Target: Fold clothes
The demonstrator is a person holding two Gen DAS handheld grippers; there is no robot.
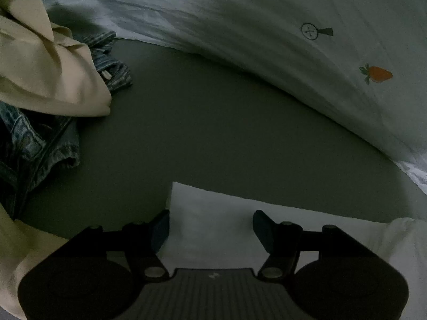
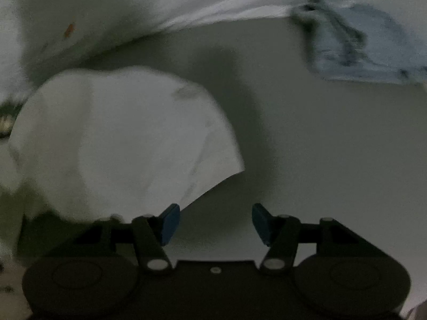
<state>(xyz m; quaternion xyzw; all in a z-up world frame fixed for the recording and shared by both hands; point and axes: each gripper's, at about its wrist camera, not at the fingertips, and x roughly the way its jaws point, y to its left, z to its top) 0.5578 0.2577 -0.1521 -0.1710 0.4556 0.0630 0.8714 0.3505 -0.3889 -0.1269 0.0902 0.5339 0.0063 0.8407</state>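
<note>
The left gripper is hovering with its jaws spread, nothing pinched; a folded white garment is lying directly beneath and between them on the grey sheet. The right gripper is likewise standing spread and empty, with the white garment just beside its left finger. Farther off, a cream garment is lying over denim clothing, and a white duvet is bunching behind.

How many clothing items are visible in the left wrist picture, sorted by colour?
White: 1, the folded white garment by the left tool.
Cream: 1, the cream garment.
Blue denim: 1, the denim garment, partly under the cream one.
Total: 3
</note>
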